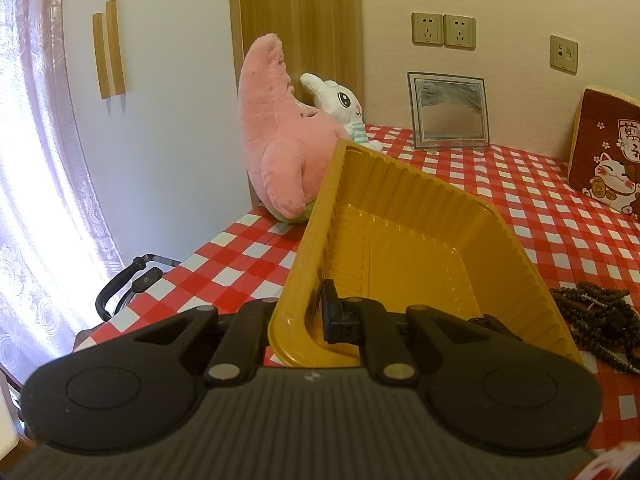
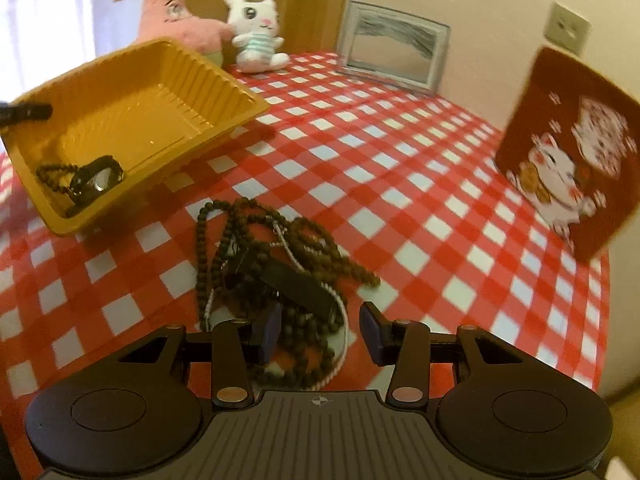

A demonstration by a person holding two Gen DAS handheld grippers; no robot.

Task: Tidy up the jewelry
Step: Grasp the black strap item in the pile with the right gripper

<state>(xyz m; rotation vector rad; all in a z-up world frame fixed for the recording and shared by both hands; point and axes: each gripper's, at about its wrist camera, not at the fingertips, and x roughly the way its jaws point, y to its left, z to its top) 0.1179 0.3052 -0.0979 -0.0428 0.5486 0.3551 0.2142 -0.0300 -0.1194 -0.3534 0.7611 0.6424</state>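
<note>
Left gripper (image 1: 316, 312) (pinching unlabelled tray (image 1: 420, 216))

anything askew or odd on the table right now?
Yes: the yellow tray is tipped, its left side lifted off the checked tablecloth by the left gripper clamped on its rim. A watch has gathered in its low corner. The bead pile lies tangled outside it.

pink plush (image 1: 276, 136) beside white bunny plush (image 1: 346, 110) | picture frame (image 1: 448, 110) | cat cushion (image 1: 606, 156) | checked tablecloth (image 1: 500, 184)
</note>
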